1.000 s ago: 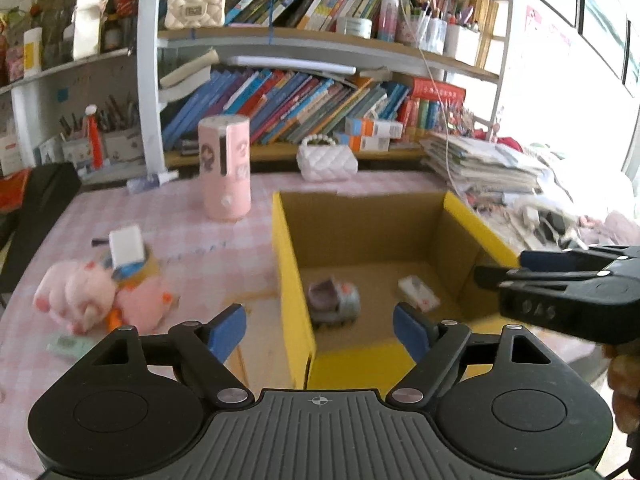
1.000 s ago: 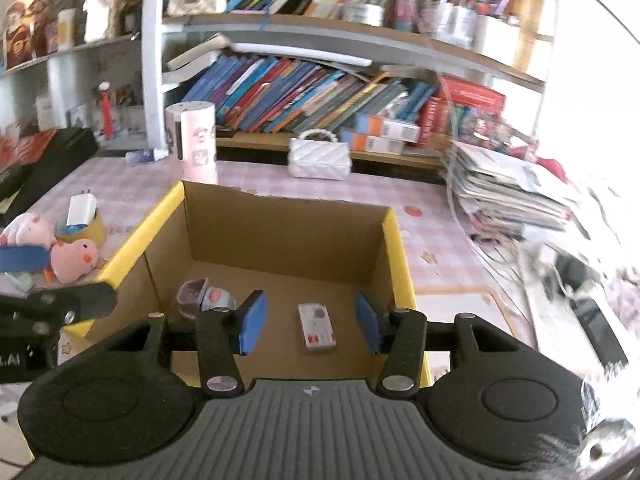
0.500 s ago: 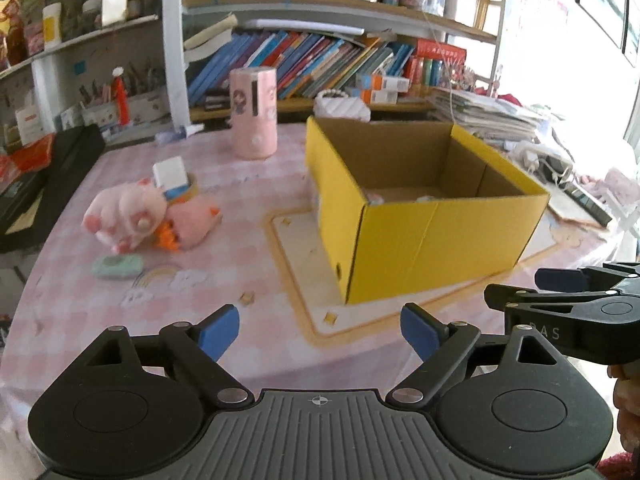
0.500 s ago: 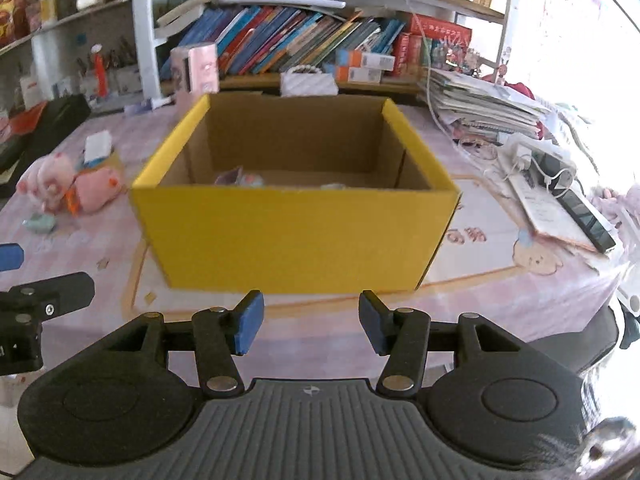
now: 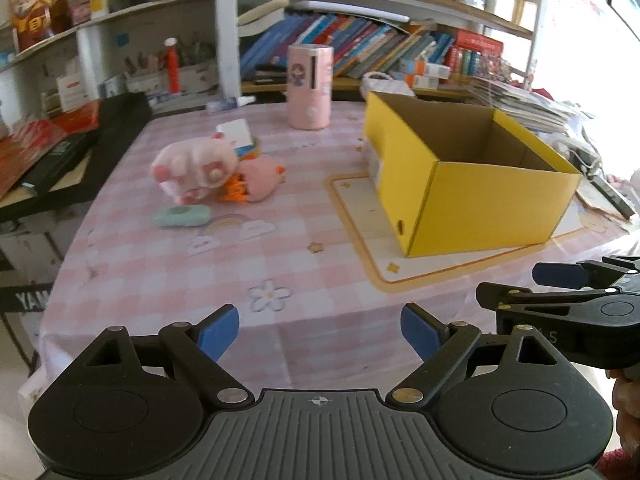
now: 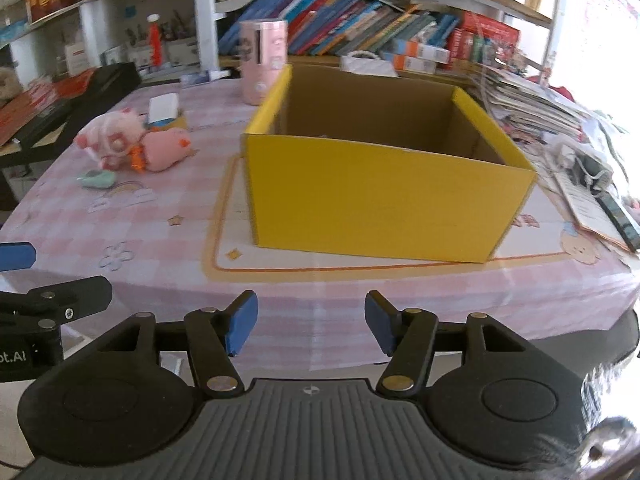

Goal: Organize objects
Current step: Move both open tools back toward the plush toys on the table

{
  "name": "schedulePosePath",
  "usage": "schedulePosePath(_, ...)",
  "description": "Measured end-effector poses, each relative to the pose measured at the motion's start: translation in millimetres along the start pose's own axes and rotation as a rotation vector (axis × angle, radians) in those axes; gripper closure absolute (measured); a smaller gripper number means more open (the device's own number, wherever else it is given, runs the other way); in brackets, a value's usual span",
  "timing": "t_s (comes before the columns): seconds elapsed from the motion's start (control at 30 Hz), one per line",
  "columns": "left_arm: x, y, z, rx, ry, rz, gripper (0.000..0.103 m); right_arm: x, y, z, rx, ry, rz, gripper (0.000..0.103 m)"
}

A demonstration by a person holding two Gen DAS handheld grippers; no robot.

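Both grippers empty, hanging near side of box [image 5: 472, 196]: left gripper [image 5: 320, 330] wide, right gripper [image 6: 311, 322] narrower, jaws just opening, nothing between. Plush toys [image 5: 212, 170] and mint case [image 5: 182, 216] left of box, likely next for boxing.

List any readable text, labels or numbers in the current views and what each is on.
"YAM", cut off at the frame edge: white letters on a dark object beside the table's left side.
"ot.AI", partial: on the left claw's black body, seen from the right wrist view.
"AS", faint and partial: on the right claw's black body, seen from the left wrist view.
Book spines, red boxes, pink cylinder's sticker: too blurred to read.
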State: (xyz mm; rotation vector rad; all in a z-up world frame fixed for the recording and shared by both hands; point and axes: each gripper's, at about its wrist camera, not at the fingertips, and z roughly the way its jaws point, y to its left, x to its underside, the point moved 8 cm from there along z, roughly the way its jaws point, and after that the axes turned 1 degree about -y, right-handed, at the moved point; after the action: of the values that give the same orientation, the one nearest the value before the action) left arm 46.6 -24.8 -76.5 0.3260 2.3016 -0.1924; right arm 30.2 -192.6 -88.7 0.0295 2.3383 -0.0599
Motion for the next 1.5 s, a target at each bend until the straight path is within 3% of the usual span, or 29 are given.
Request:
schedulePosePath(0.7, 9, 64, -23, -0.091, -0.027, -0.086, 0.013, -13, 82, -1, -0.106, -0.027, -0.122, 0.044)
schedulePosePath(1.2, -3, 79, -3, -0.113, -0.020, -0.121, 0.013, -30, 96, 22, -0.132, -0.017, -0.167, 0.042)
schedulePosePath(1.5, -24, 89, 23, -0.137, -0.015, -0.142, 0.013, -59, 98, 52, -0.155, -0.019, -0.172, 0.042)
